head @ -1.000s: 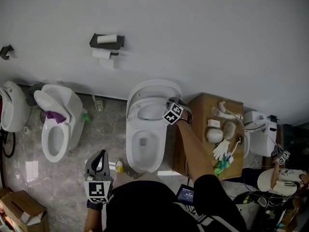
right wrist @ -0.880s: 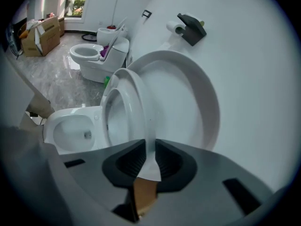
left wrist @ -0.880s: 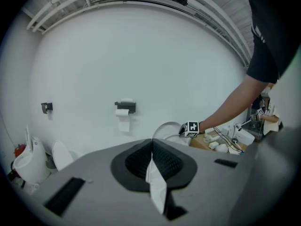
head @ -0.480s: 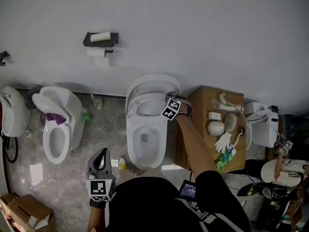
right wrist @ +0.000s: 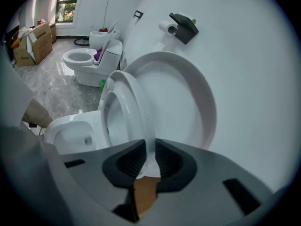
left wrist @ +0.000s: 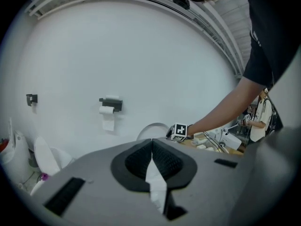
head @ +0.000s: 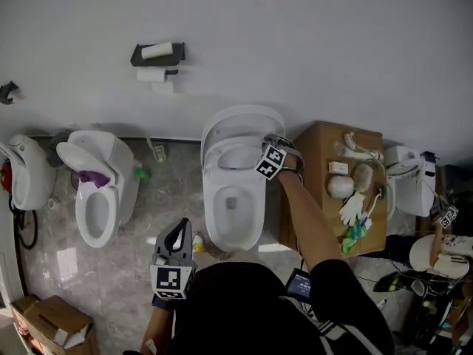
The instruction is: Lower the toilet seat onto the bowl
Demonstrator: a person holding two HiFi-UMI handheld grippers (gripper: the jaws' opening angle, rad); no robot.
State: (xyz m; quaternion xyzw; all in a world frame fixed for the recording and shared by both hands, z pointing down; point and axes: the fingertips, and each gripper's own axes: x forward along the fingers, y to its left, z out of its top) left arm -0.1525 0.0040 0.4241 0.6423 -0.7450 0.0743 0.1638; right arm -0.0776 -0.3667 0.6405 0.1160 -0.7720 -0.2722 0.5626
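right claw (right wrist: 149, 150): nearly closed — clamped on seat (right wrist: 123, 102) rim
seat: tilted up off bowl (right wrist: 70, 132)
left claw (left wrist: 151, 146): closed — empty

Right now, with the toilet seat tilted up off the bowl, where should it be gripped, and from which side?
Take the toilet seat by its thin rim, coming from the person's right. The ring stands nearly upright and apart from the lid behind, so two jaws fit across its edge. The right gripper is shut there.
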